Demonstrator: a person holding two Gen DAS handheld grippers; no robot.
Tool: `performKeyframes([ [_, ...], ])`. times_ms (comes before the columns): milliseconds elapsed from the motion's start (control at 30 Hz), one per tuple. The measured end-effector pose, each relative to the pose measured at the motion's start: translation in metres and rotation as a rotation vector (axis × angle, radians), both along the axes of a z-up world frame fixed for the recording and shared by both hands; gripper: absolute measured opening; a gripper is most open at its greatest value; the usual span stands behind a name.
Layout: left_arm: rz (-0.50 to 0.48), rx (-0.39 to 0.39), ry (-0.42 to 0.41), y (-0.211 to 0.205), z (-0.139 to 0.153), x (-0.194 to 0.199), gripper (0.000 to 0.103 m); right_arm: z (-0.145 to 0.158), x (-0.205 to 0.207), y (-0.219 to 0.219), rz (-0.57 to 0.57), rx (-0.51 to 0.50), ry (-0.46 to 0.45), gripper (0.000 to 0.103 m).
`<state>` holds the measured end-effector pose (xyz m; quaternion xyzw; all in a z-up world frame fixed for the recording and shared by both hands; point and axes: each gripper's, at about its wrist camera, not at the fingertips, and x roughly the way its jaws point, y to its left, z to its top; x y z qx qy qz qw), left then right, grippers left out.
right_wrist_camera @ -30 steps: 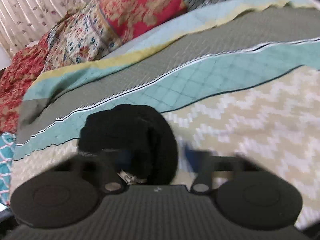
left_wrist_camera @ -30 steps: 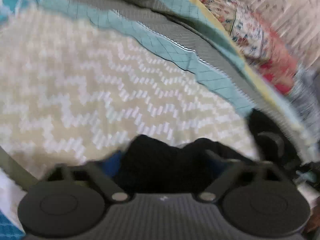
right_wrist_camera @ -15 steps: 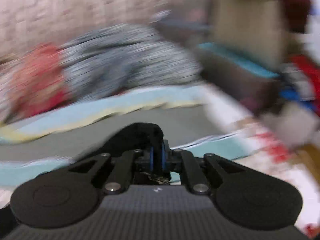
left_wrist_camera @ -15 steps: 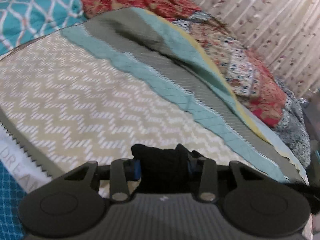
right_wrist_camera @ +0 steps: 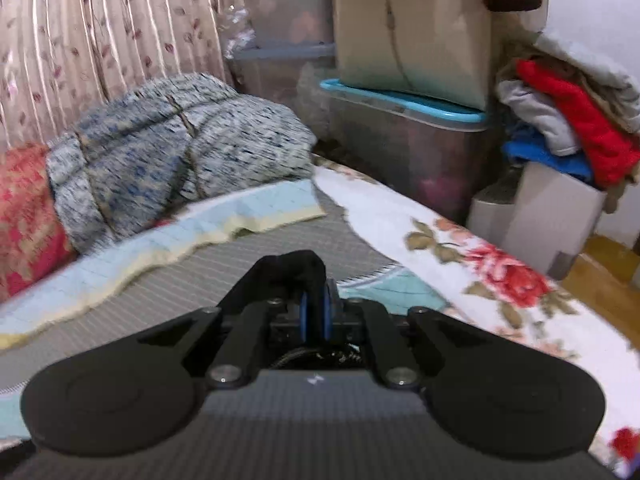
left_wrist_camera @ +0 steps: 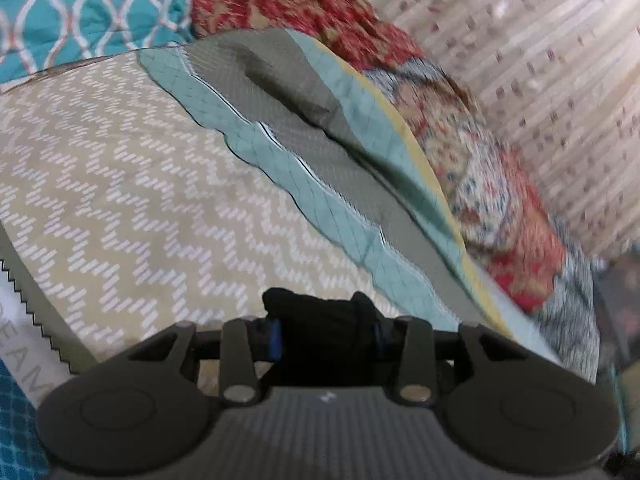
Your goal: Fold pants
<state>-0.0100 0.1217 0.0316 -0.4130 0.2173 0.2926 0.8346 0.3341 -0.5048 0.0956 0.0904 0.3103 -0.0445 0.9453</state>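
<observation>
The black pants are held by both grippers above the bed. In the left wrist view my left gripper (left_wrist_camera: pixel 325 334) is shut on a thick bunch of the black pants (left_wrist_camera: pixel 320 316), with blue pads pressing each side. In the right wrist view my right gripper (right_wrist_camera: pixel 314 316) is shut tight on a thin fold of the black pants (right_wrist_camera: pixel 292 270), which humps up over the left finger. The rest of the pants is hidden below both grippers.
The bed carries a beige zigzag quilt (left_wrist_camera: pixel 120 200) with teal and grey bands (left_wrist_camera: pixel 340 184). Patterned pillows (right_wrist_camera: pixel 160 136) lie along a curtain (right_wrist_camera: pixel 100 32). Plastic storage bins (right_wrist_camera: pixel 400 140), boxes and stacked clothes (right_wrist_camera: pixel 568 120) stand beyond the bed's floral edge (right_wrist_camera: pixel 480 264).
Both grippers closed on the pants and lifted them off the quilt. The right gripper swung right, from the quilt toward the bins and the bed's end.
</observation>
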Motion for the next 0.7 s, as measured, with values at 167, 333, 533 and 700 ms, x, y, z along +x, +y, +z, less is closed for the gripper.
performKeyframes([
  [167, 0.054, -0.039, 0.132, 0.007, -0.028, 0.019, 0.047, -0.026, 0.015, 0.025, 0.023, -0.016, 0.054, 0.039],
  [333, -0.073, -0.004, 0.167, -0.005, -0.015, 0.009, 0.078, -0.040, -0.007, 0.028, 0.023, 0.014, 0.094, 0.056],
  [533, -0.143, -0.011, 0.183, -0.018, 0.006, -0.050, 0.092, -0.030, -0.070, 0.032, 0.115, 0.175, 0.094, 0.061],
  [700, -0.140, -0.181, 0.160, -0.034, -0.010, -0.104, 0.099, -0.017, -0.148, 0.095, 0.515, 0.346, 0.074, 0.061],
])
